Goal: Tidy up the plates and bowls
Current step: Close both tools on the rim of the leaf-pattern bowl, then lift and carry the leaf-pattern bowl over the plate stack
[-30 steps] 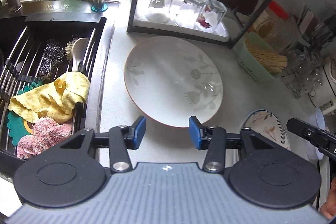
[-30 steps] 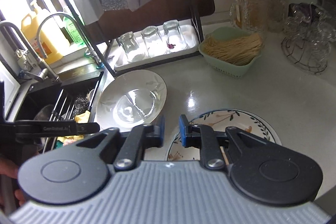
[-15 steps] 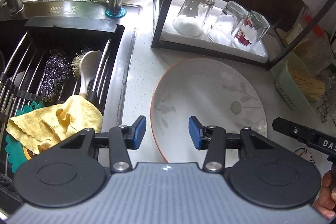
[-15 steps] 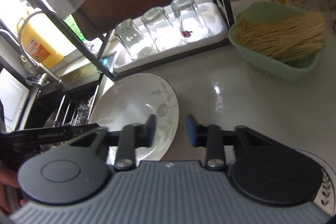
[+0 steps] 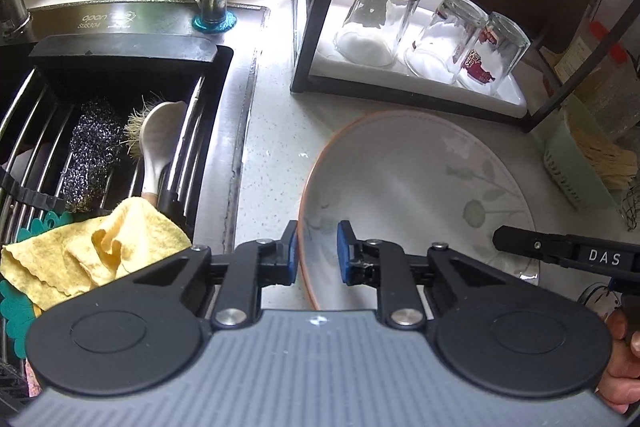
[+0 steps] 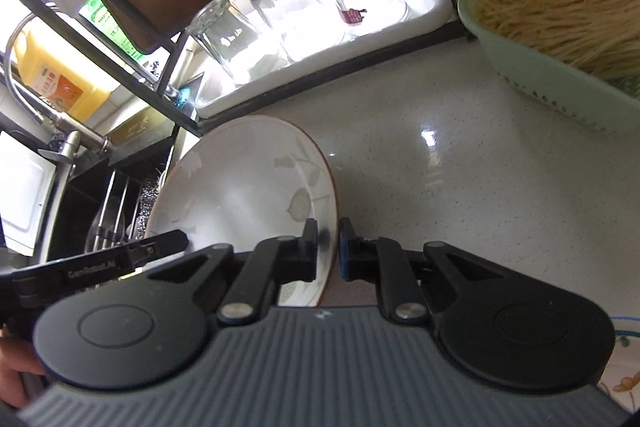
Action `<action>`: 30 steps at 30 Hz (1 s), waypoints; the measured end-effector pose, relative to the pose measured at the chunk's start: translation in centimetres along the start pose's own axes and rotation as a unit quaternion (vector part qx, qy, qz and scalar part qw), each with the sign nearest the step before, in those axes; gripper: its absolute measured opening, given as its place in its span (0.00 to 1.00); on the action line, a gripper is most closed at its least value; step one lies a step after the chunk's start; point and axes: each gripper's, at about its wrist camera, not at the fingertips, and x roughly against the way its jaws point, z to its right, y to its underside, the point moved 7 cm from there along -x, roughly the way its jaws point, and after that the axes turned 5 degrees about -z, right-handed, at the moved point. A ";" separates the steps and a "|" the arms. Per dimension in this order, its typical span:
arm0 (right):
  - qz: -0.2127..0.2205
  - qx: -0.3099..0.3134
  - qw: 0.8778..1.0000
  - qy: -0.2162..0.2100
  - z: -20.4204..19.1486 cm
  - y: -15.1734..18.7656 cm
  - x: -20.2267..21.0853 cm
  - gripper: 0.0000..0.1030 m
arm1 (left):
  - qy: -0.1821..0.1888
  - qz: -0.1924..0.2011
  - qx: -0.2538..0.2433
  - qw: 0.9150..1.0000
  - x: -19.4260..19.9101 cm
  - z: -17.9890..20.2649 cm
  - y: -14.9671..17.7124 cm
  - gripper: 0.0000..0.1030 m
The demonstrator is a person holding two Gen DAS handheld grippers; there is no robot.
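Observation:
A large white plate (image 5: 416,195) with a grey leaf pattern and a red-brown rim lies on the counter beside the sink. My left gripper (image 5: 317,251) is shut on its left rim. My right gripper (image 6: 328,247) is shut on its right rim (image 6: 332,211). The plate looks tilted in the right wrist view. Each gripper shows in the other's view: the right gripper (image 5: 568,253) and the left gripper (image 6: 100,263). A second plate (image 6: 624,379) with a coloured flower pattern peeks in at the lower right edge.
A black rack (image 5: 316,39) holds a white tray with three upturned glasses (image 5: 380,15) just behind the plate. A green basket of noodles (image 6: 560,27) stands to the right. The sink (image 5: 100,131) to the left holds a scourer, a brush and a yellow cloth (image 5: 92,251).
Both grippers moved in onto the large plate and closed on its opposite rims. The right gripper left the flowered plate and swung left.

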 end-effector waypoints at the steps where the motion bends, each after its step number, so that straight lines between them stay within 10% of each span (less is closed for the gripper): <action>1: -0.001 -0.002 1.000 -0.004 0.0 0.0 0.0 0.13 | 0.001 0.003 -0.010 1.000 -0.1 0.0 -0.2 0.22; 30: 0.025 -0.029 0.998 -0.048 -1.9 0.5 6.9 0.14 | 0.050 0.023 -0.024 0.998 7.9 2.0 -0.8 0.22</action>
